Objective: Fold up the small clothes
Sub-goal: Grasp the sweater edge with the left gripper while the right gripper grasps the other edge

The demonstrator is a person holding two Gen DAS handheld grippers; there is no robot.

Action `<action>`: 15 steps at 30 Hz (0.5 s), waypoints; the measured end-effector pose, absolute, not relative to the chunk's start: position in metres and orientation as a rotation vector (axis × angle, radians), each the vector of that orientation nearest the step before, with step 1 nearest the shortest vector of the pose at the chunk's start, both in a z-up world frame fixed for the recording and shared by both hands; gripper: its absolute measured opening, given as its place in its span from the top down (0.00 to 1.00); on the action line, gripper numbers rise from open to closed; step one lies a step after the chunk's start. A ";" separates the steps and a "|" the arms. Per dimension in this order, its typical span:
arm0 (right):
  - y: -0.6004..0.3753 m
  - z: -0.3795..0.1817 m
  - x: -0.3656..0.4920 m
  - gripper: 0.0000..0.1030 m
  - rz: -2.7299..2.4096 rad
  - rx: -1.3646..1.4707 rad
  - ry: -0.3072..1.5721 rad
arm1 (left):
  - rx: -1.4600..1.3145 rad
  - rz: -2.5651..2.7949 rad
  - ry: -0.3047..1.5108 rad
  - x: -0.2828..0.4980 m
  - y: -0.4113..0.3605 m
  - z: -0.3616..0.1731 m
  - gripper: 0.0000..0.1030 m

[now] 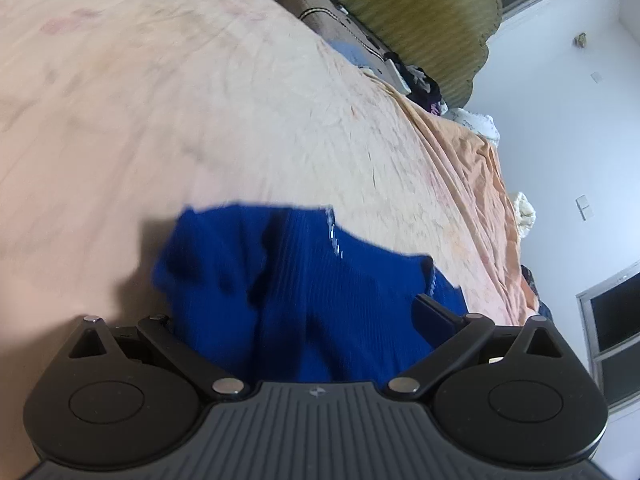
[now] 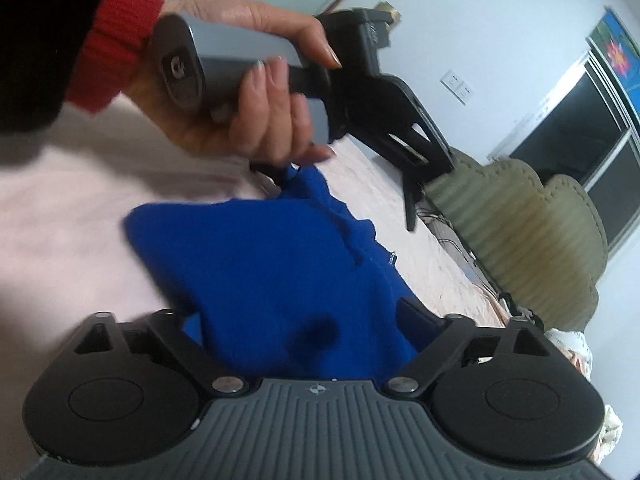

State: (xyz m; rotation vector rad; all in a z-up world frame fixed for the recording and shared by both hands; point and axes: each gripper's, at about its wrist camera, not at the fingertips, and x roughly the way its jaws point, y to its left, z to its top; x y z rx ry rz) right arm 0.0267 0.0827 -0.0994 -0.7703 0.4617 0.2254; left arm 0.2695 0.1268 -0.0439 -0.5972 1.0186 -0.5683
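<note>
A blue ribbed knit garment [image 1: 288, 280] hangs bunched over my left gripper [image 1: 296, 320], above the peach bedspread [image 1: 200, 100]. Cloth covers most of the fingers; one finger [image 1: 434, 314] shows at the right. The jaws seem shut on the cloth. In the right wrist view the same blue garment [image 2: 260, 264] drapes over my right gripper [image 2: 296, 328], hiding the fingertips; one finger [image 2: 416, 316] shows. The left gripper body [image 2: 380, 112] is held in a hand with a red cuff above the cloth.
A green padded headboard [image 1: 420, 12] and a cardboard box [image 1: 332, 24] stand past the bed's far edge. Dark clothes [image 1: 420, 80] and white cloth [image 1: 480, 124] lie at the bed's side. White walls and windows are beyond.
</note>
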 end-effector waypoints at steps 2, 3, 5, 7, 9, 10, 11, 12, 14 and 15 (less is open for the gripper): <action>0.086 -0.102 0.036 0.37 0.233 -0.763 0.476 | -0.579 -0.547 1.008 0.277 0.119 -0.044 0.19; 0.086 -0.103 0.040 0.49 0.241 -0.755 0.487 | -0.555 -0.534 1.010 0.280 0.116 -0.044 0.40; 0.089 -0.107 0.047 0.75 0.254 -0.752 0.508 | -0.485 -0.490 1.028 0.286 0.105 -0.043 0.69; 0.088 -0.107 0.049 0.88 0.267 -0.736 0.509 | -0.442 -0.461 1.042 0.289 0.102 -0.042 0.81; 0.085 -0.104 0.046 0.89 0.285 -0.716 0.498 | -0.420 -0.431 1.044 0.287 0.098 -0.040 0.85; 0.083 -0.101 0.043 0.90 0.291 -0.702 0.488 | -0.394 -0.413 1.036 0.285 0.094 -0.037 0.86; 0.080 -0.098 0.041 0.90 0.293 -0.687 0.476 | -0.359 -0.393 1.021 0.281 0.088 -0.032 0.86; 0.075 -0.093 0.038 0.91 0.293 -0.672 0.460 | -0.322 -0.377 1.005 0.274 0.087 -0.027 0.87; 0.065 -0.085 0.034 0.91 0.287 -0.645 0.432 | -0.241 -0.344 0.966 0.263 0.073 -0.014 0.87; 0.060 -0.081 0.031 0.92 0.280 -0.633 0.419 | -0.200 -0.325 0.945 0.258 0.066 -0.005 0.87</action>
